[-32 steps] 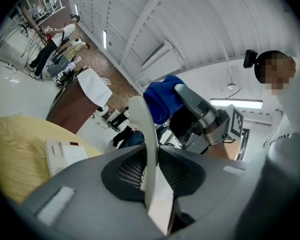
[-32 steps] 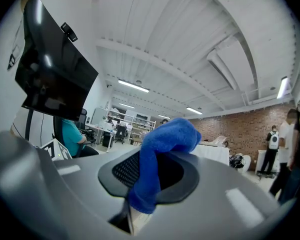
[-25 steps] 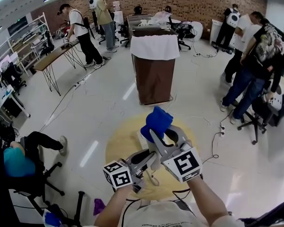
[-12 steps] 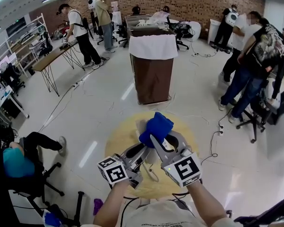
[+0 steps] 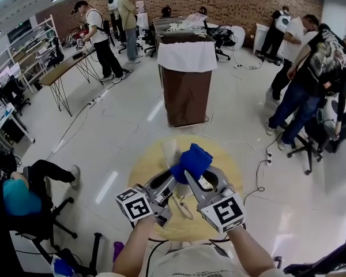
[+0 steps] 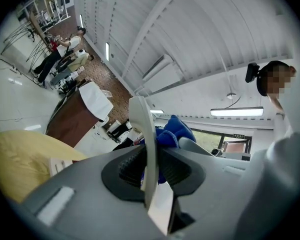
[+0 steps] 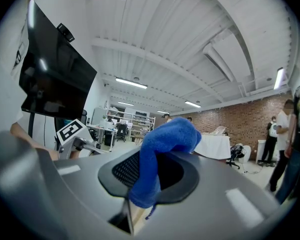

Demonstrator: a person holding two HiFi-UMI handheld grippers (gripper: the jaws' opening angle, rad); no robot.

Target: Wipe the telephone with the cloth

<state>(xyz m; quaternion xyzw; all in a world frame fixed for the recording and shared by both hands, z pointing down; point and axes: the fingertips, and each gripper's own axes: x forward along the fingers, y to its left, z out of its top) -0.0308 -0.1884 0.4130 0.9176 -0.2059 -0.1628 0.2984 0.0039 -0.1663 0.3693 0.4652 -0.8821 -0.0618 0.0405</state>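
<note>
Gripping the telephone point(image 5: 169, 153) in left gripper point(image 5: 166, 182) jaws, right gripper point(image 5: 191, 175) jaws clamped on cloth point(image 5: 192, 160), both pointing forward, converging

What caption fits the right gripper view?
Right gripper shut on the blue cloth, brick wall behind.

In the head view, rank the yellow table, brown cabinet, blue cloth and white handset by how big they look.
1. Yellow table, though it is nearer the camera.
2. Brown cabinet.
3. Blue cloth.
4. White handset, mostly hidden.
</note>
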